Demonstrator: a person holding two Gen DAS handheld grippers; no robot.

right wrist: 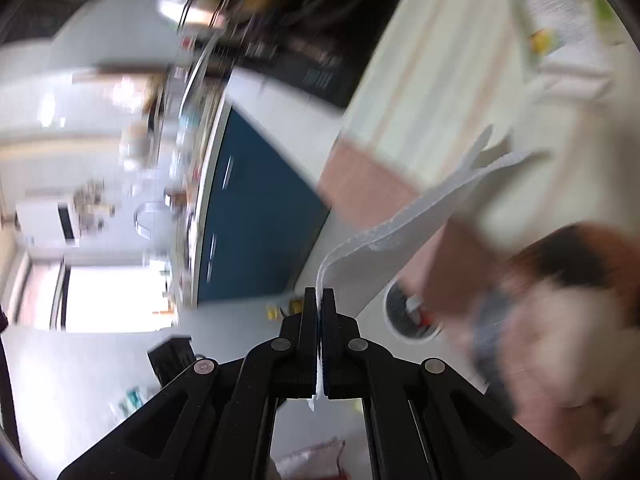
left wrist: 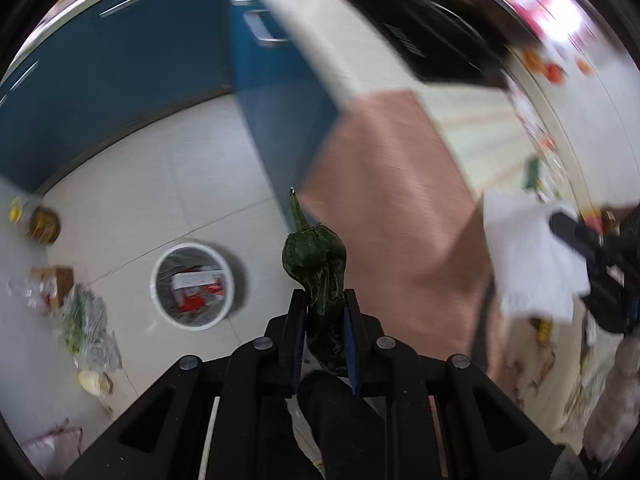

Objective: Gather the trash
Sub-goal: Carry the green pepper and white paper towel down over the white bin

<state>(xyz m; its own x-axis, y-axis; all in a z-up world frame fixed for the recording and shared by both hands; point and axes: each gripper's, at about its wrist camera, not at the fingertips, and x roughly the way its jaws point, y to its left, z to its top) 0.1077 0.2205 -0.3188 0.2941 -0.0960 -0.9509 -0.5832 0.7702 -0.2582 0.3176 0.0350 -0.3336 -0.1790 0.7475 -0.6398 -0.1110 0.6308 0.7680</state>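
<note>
At the bottom centre of the left wrist view, the left hand-held gripper (left wrist: pixel 323 300) pinches a dark green pepper (left wrist: pixel 316 264), wrinkled and glossy, its stem pointing up toward the middle of the frame. Just left of the pepper and below it in depth, a white trash bin (left wrist: pixel 192 285) lined with a clear bag stands on the pale tiled floor (left wrist: pixel 132 184), with red and white packaging inside. Loose litter lies along the lower left edge of that frame: a crumpled clear bag with greens (left wrist: pixel 82 320) and a small brown box (left wrist: pixel 56 280). At the right edge, the right hand-held gripper (left wrist: pixel 568 226) shows as a blurred black shape gripping a white sheet of paper (left wrist: pixel 532 256). A pink cloth (left wrist: pixel 392 200) hangs over the corner of the worktop (left wrist: pixel 480 136) in the centre, with blue cabinets (left wrist: pixel 120 80) beyond at upper left. In the right wrist view, the right gripper (right wrist: pixel 319 300) at bottom centre has its jaws pressed together on the thin edge of the paper (right wrist: pixel 400 240), which sweeps up toward the right. The bin (right wrist: pixel 408 316) appears small at centre right, partly hidden behind the paper and a blurred shape. The rest of that frame is smeared by motion; blue cabinet doors (right wrist: pixel 256 216) are readable mid-frame.
</note>
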